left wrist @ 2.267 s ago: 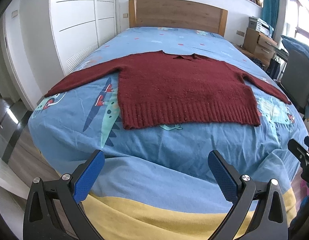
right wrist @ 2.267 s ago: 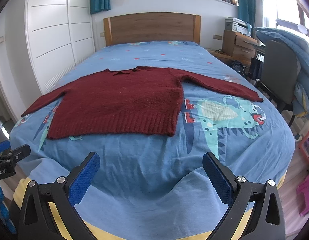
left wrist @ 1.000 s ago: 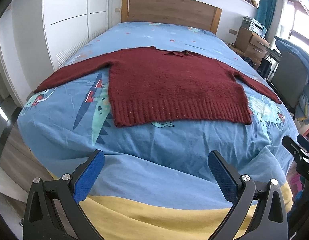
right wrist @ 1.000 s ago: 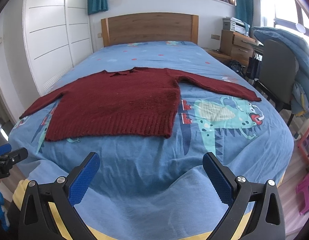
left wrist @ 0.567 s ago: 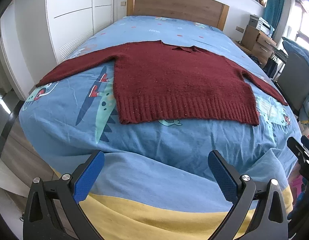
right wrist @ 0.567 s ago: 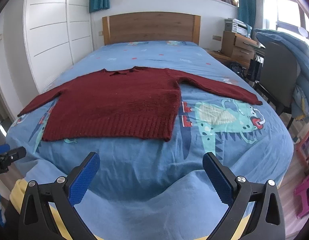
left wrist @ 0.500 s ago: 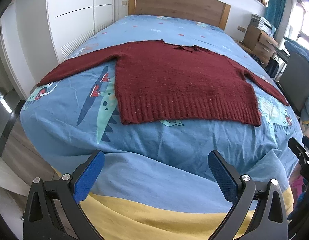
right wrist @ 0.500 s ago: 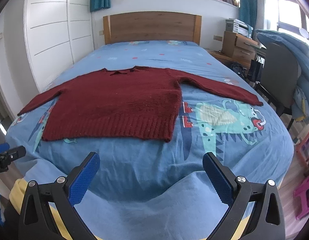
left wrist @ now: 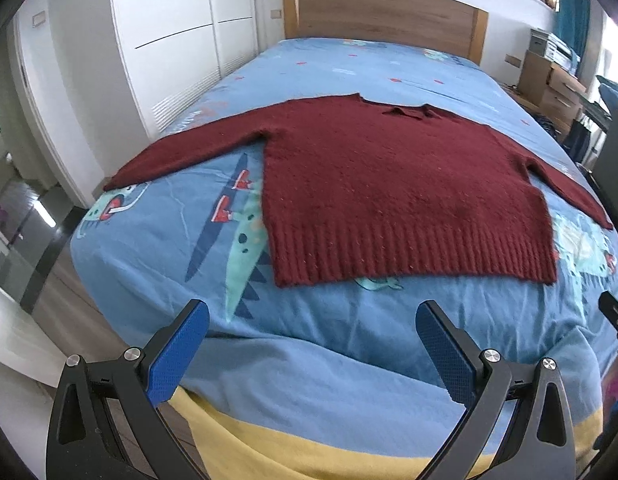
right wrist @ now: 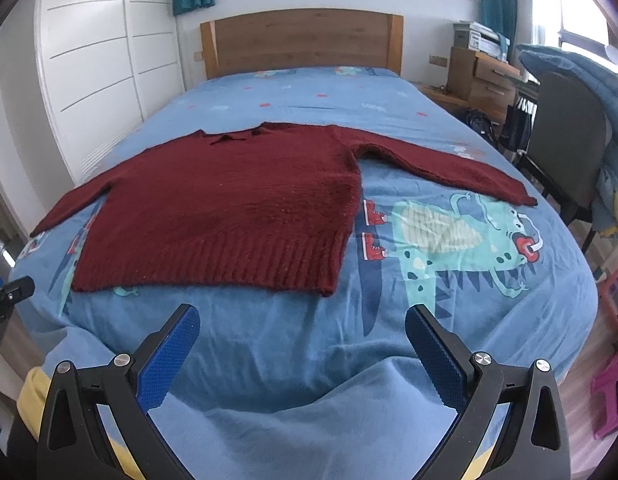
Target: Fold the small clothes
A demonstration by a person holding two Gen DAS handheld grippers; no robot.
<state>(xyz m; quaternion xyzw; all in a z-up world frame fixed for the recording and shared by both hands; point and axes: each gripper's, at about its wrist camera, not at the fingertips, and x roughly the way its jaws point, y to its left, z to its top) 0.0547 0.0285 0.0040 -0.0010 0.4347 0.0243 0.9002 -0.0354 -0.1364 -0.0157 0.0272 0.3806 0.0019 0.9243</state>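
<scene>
— Left wrist view first: what is lying where?
— A dark red knitted sweater (left wrist: 389, 192) is lying flat on the blue dinosaur bedspread (left wrist: 309, 340), collar toward the wooden headboard (left wrist: 381, 16), ribbed hem toward the foot, both sleeves spreading outward. I am judging it is spread this way so every edge is reachable for folding.
— And the left gripper (left wrist: 309, 344)?
— It is hovering over the foot of the bed, short of the hem, its blue pads (left wrist: 177, 356) standing wide apart and gripping nothing. It is facing the hem's left corner, probably as a starting point.
— Right wrist view now?
— The same sweater (right wrist: 229, 208) is showing from the other side, its right sleeve (right wrist: 449, 168) stretching toward the chair (right wrist: 565, 128). The right gripper (right wrist: 301, 344) is also gaping with nothing between its fingers (right wrist: 433, 356), sitting near the hem's right corner but apart from it.
— So folding is not yet beginning?
— That is my judgement: both tools are lining up symmetrically, likely for a two-handed grasp.
</scene>
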